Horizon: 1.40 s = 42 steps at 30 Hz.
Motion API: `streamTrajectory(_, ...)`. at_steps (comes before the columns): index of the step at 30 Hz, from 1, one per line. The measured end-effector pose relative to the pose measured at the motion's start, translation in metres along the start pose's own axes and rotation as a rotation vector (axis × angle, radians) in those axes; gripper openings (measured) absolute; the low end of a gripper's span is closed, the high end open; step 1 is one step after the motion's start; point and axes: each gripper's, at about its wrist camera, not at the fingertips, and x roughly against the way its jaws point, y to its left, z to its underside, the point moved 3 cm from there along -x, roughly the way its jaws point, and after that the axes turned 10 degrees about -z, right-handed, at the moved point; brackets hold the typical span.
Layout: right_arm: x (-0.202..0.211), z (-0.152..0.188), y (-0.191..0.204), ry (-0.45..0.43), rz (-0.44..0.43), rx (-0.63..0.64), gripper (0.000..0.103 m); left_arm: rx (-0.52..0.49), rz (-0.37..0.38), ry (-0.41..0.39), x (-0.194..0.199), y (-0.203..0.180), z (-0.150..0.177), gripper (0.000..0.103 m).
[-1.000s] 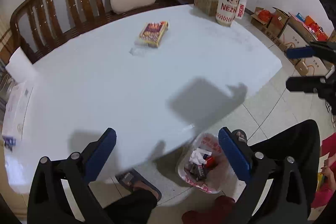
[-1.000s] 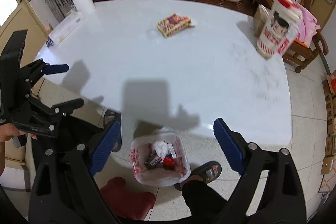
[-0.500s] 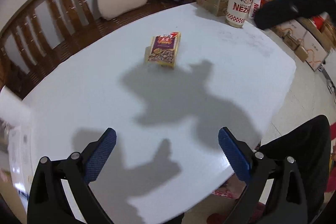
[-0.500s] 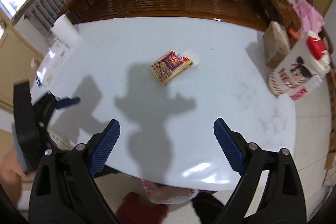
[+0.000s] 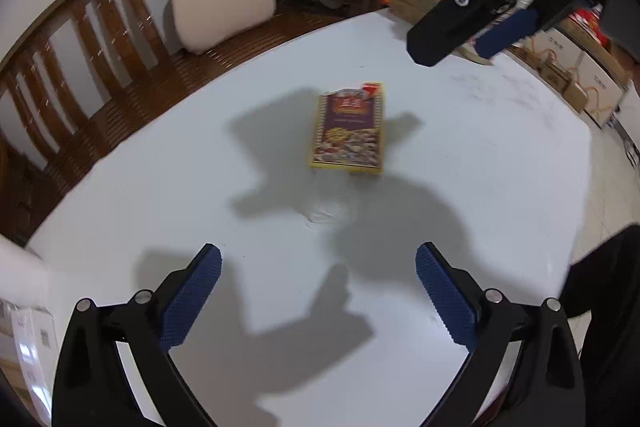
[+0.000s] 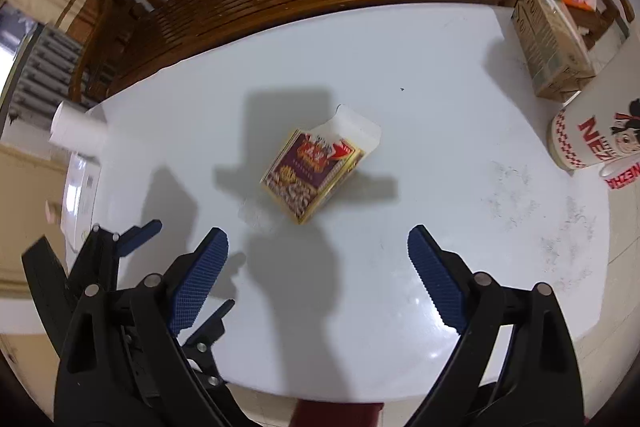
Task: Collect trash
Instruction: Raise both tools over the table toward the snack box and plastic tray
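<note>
left gripper (image 5: 318, 277): jaws wide, empty, above white tabletop (image 5: 500, 155) | right gripper (image 6: 318, 259): jaws wide, empty | purple-and-yellow flat cardboard snack box (image 6: 312, 173): mid-tabletop, flap open, ahead of both grippers, untouched

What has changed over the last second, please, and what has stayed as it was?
Both grippers moved from the table's near edge, above the floor trash bag, forward over the table toward the box. The bag has dropped out of view. The left gripper and right gripper remain open and empty; nothing was taken or released. The box, its flap open, lies where it was, as does the cup.
</note>
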Motion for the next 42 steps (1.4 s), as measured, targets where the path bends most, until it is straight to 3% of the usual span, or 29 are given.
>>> streamTrajectory(6,-0.029,-0.015,-0.008,0.030,-0.030,-0.087,0.090,0.050,-0.038,-0.011,-0.020,0.000,-0.002,0.095)
streamTrajectory(13,-0.056,-0.027,-0.022,0.071,-0.066,-0.194,0.093,0.052,-0.010,-0.033,-0.033,-0.001,-0.009,0.095)
streamTrajectory(32,-0.082,-0.043,-0.038,0.101,-0.026,-0.245,0.094,0.036,0.048,-0.017,-0.057,-0.015,-0.017,0.095)
streamTrajectory(42,-0.094,-0.046,-0.040,0.118,-0.013,-0.256,0.094,0.052,0.082,-0.013,-0.064,-0.017,-0.018,0.070)
